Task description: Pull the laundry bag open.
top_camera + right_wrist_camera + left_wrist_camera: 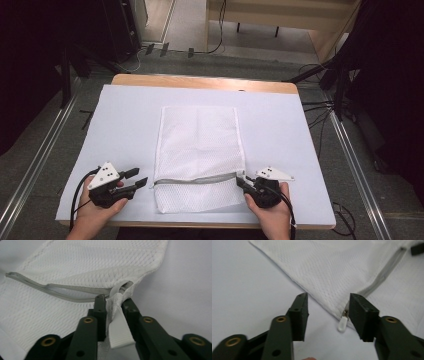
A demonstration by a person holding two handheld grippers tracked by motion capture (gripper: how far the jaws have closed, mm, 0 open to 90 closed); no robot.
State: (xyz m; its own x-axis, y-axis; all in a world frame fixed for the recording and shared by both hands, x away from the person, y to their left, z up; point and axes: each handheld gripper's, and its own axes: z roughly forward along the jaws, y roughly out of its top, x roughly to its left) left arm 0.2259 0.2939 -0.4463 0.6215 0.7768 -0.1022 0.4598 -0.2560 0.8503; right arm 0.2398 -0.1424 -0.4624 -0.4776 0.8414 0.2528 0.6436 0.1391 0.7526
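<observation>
A white mesh bag (200, 145) lies flat in the middle of the white sheet (125, 115), with a grey zipper (197, 180) running across near its front end. My left gripper (139, 176) sits just left of the bag, open. In the left gripper view its jaws (328, 296) straddle the bag's edge, and the small white zipper pull (342, 323) lies close to the right jaw, untouched. My right gripper (241, 181) is at the zipper's right end. In the right gripper view it (113, 300) is shut on the mesh bag (87, 260) fabric and a white strap (120, 332), lifting the zipper (70, 290) slightly.
The sheet covers a wooden table (200, 82) whose far edge shows. Floor rails (35, 165) run along both sides, and cables and dark stands (325, 100) sit at the right. Bare sheet lies left, right and beyond the bag.
</observation>
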